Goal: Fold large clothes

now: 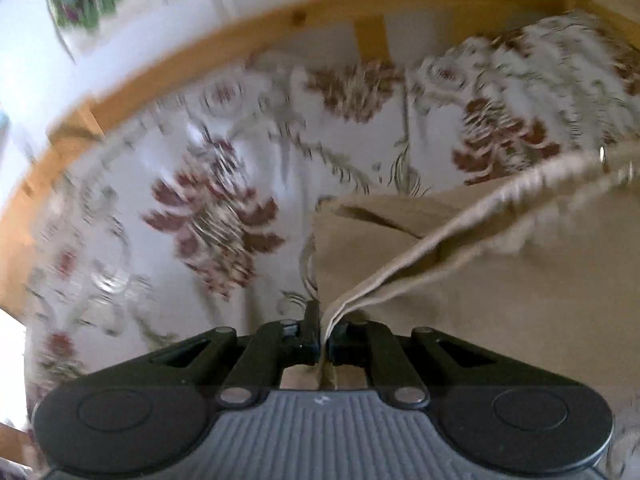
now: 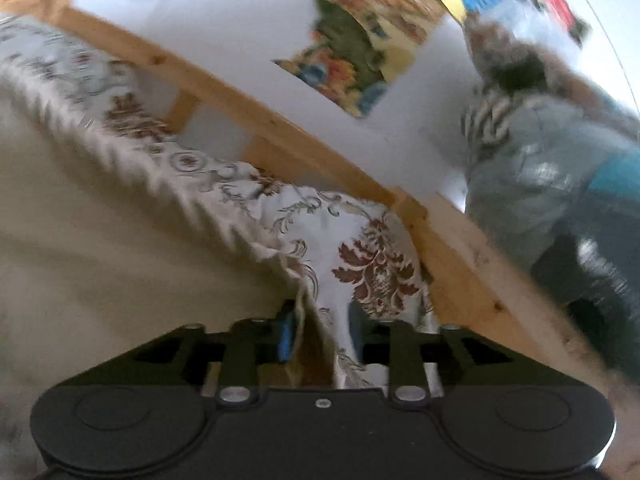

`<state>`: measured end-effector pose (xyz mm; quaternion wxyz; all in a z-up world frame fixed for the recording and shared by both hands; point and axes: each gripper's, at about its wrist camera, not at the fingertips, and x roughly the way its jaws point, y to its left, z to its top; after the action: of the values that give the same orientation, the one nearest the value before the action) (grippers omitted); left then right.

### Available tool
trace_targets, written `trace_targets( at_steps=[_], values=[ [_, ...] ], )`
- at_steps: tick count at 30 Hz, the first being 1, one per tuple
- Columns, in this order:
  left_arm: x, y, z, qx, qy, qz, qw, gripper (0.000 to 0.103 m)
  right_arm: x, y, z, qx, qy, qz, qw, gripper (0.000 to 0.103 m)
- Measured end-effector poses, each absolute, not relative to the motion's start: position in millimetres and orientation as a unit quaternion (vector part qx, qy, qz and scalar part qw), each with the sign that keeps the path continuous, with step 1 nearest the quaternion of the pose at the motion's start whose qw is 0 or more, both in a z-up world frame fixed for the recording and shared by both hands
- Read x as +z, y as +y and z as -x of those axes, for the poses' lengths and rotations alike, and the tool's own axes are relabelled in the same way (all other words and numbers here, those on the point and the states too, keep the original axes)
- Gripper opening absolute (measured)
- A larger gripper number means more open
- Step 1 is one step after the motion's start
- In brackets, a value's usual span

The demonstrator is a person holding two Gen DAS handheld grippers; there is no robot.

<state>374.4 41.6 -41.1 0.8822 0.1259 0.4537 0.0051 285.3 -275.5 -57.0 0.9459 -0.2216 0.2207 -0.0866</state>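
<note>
A beige garment [image 1: 500,280] lies on a bed with a white cover printed with red flowers [image 1: 208,208]. My left gripper [image 1: 325,332] is shut on the garment's ribbed edge [image 1: 460,220], which runs up to the right, lifted off the rest of the cloth. In the right wrist view the beige garment [image 2: 100,240] fills the left side. My right gripper [image 2: 320,320] stands partly open, with the garment's ribbed edge [image 2: 216,208] and a fold of the flowered cover [image 2: 372,268] between its jaws. Both views are motion-blurred.
A wooden bed frame [image 1: 240,28] runs along the far side against a white wall; it also shows in the right wrist view [image 2: 280,136]. Pictures [image 2: 360,48] hang on the wall. A pile of grey and teal clothes [image 2: 560,184] sits at the right.
</note>
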Motion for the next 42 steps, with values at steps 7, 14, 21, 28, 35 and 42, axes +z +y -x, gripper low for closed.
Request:
trace_targets(
  at_steps=[7,14,21,28,35,42],
  values=[
    [-80,43,-412,0.001,0.472,-0.09,0.877,0.004,-85,-304,-268,-0.091,0.181,0.073,0.976,0.092],
    [-86,51,-411,0.028,0.473,-0.068,0.878,0.045,-100,-335,-265,-0.147,0.218,0.01,0.965,0.096],
    [-64,98,-369,0.064,0.411,0.014,0.91,0.101,-123,-338,-273,-0.159,0.227,0.005,0.961,0.096],
    [-50,66,-328,0.004,0.314,0.013,0.949,0.102,-112,-304,-273,-0.118,0.146,0.027,0.982,0.102],
    [-64,-25,-345,-0.062,0.314,-0.022,0.947,0.102,-104,-232,-301,0.015,0.153,0.046,0.987,0.102],
    [-119,-19,-362,-0.023,0.341,-0.004,0.94,0.103,-140,-197,-321,0.03,0.234,0.088,0.968,0.102]
  ],
)
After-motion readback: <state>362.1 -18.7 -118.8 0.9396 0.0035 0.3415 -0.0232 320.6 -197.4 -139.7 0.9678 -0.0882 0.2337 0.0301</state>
